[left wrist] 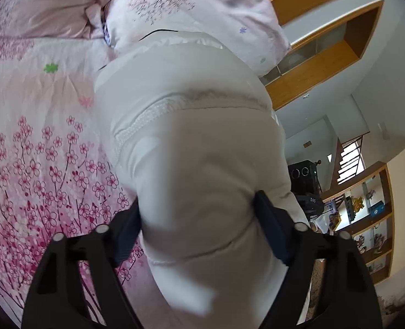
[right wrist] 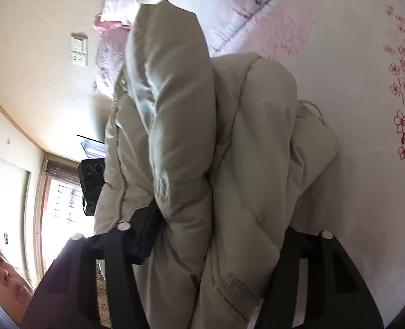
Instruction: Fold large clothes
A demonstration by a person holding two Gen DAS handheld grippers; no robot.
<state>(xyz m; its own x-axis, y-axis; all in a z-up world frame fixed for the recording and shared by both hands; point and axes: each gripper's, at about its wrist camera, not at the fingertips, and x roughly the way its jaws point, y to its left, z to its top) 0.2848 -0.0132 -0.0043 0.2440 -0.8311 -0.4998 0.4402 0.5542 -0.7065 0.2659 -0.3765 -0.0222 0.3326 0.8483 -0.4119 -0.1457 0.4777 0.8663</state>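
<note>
Coat [left wrist: 191,126] is bunched over the bed [left wrist: 38,148], a thick padded roll of it running fwd from each gripper toward the pillows [left wrist: 202,5].

L gripper [left wrist: 199,219]: jaws part open, w/ pads pressed on both sides of a fat fold of coat, so it is gripped. R gripper [right wrist: 219,235]: jaws about half open; the near pad is seen pressed into the padding, the far pad is hidden under cloth, but a bundle is wedged between them & looks held.

Step in hand, as judged: two ends of the coat are held up for a fold over onto itself.

To be done well:
- Grip is kept firm; padding is slippery & springy, so a loose hold is likely lost.
- Both sides are carried together & level, so the fold line is kept straight.
- Bulk is lowered flat onto the bed, clear of the pillows, before anything is let go.
- Trapped air is pressed out after, else the fold is likely sprung back.
- Loose cord [right wrist: 309,109] at the R side is tucked in.
</note>
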